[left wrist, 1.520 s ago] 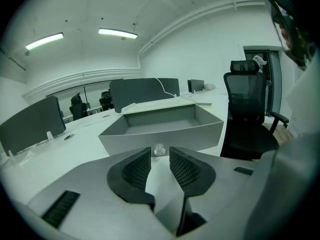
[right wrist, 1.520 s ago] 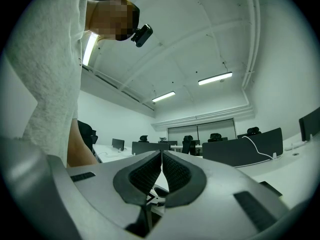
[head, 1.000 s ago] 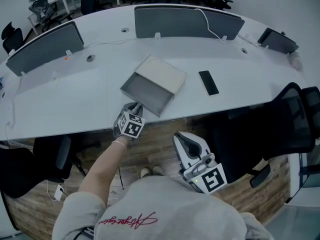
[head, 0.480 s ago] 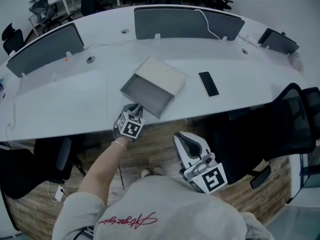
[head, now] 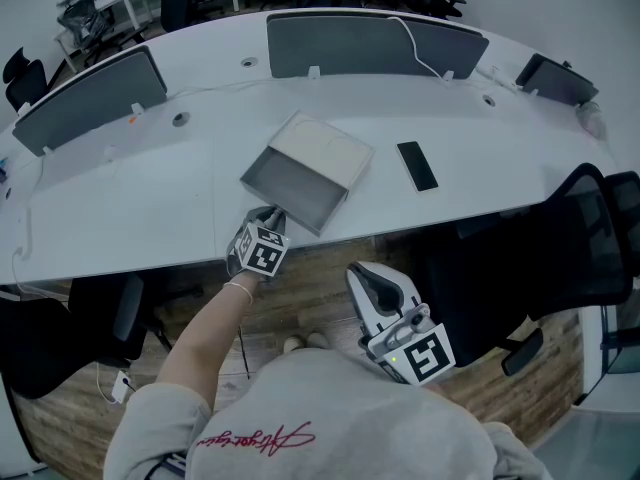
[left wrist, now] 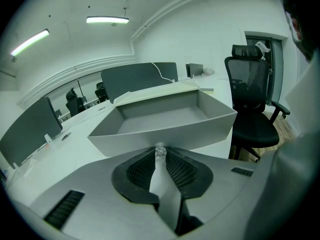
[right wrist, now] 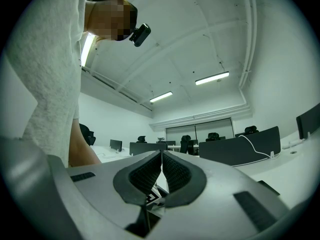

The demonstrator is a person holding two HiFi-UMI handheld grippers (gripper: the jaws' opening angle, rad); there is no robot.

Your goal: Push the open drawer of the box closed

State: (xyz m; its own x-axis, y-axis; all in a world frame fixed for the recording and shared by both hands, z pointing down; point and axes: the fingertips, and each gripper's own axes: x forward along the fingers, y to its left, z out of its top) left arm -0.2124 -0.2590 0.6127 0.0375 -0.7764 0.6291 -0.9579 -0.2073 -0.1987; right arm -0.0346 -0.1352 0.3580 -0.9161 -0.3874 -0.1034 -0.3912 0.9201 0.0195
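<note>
Drawer [head: 290,190]: grey, shallow, nothing in it, pulled out of the box [head: 322,148] toward the near-left. The pale box lies at an angle on the white curved desk [head: 150,198], near its near edge, about mid-scene.
Knob [left wrist: 160,150]: small, shiny, centred on the drawer's near front wall.
Left gripper [head: 268,218]: at the drawer's near front, angled downward; its jaw tips pinch the knob from both sides.
Right gripper [head: 368,280]: off the desk, close to the person's body, well apart from the box; jaws pressed together with nothing between them.
Phone [head: 417,165]: dark, flat on the desk, just right of the box.
Partition panels [head: 370,43]: grey, along the far edge; a white cable [head: 415,48] runs over one.
Office chair [head: 590,238]: black, at the near right.
</note>
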